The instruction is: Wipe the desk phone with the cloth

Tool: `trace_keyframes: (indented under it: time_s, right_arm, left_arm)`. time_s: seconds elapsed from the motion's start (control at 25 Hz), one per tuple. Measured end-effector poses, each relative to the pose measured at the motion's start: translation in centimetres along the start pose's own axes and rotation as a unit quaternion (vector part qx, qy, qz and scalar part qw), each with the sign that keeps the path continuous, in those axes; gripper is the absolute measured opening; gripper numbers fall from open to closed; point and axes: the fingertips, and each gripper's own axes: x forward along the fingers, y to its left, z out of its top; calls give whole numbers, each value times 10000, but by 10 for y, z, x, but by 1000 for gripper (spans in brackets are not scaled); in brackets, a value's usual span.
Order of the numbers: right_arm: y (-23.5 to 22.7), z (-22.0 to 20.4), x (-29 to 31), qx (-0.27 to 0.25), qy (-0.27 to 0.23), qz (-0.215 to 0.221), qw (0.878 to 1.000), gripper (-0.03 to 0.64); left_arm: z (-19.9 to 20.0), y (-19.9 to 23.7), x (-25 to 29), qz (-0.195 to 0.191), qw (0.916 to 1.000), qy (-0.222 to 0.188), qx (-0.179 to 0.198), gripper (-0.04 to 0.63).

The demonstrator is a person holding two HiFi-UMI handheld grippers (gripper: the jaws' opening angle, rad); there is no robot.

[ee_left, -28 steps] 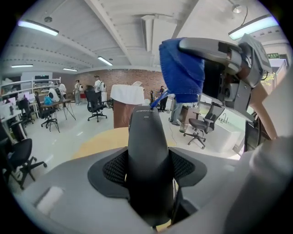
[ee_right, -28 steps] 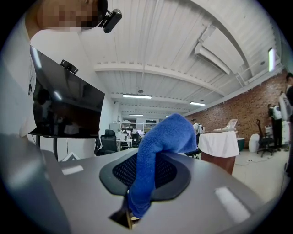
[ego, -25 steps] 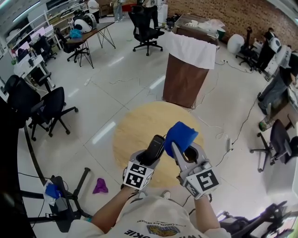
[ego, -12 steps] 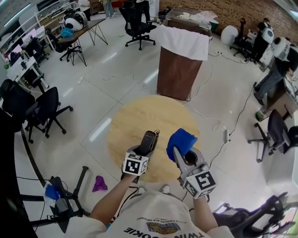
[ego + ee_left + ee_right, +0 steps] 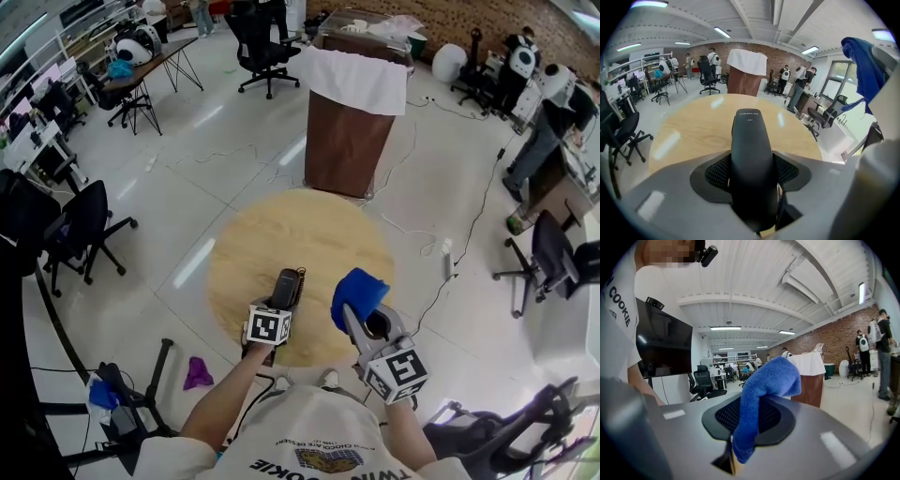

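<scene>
left gripper (image 5: 278,307): clamps black plastic phone handset (image 5: 289,281)
right gripper (image 5: 361,314): pinches blue fluffy cloth (image 5: 356,291)
progress: cloth beside left gripper, off handset; wiping likely all pending

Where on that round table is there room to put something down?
The round table is bare wood from its middle to the far rim by the brown draped stand. Only the near edge is crowded, where the left gripper holds the handset and the right gripper the blue cloth.

Bright, even light falls from ceiling strip lamps (image 5: 722,32). Left of the round table (image 5: 300,244), the glossy floor (image 5: 187,178) carries white glare streaks. Both gripper views bend strongly and darken at the corners.
</scene>
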Motion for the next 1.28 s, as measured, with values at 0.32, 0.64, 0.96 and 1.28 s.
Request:
trace_keyframes:
  time_s: [0.32,0.64,0.96,1.28]
  right_arm:
    - [2,-9,-1,59,89,1,9999,60]
    - [4,-12,0,82,138,10,9999,60]
    - [10,-12,3,84,171,53,9998,60]
    - [10,-15,5,137,256,40,9996,60]
  left_arm:
    - [-13,16,16,340,9988,332,-65,256]
    - [-7,20,18,542,9982,237,141,259]
    - [-9,15,22,557,9977,128,364,282]
    - [-7,16,25,520,9978,63,414,322]
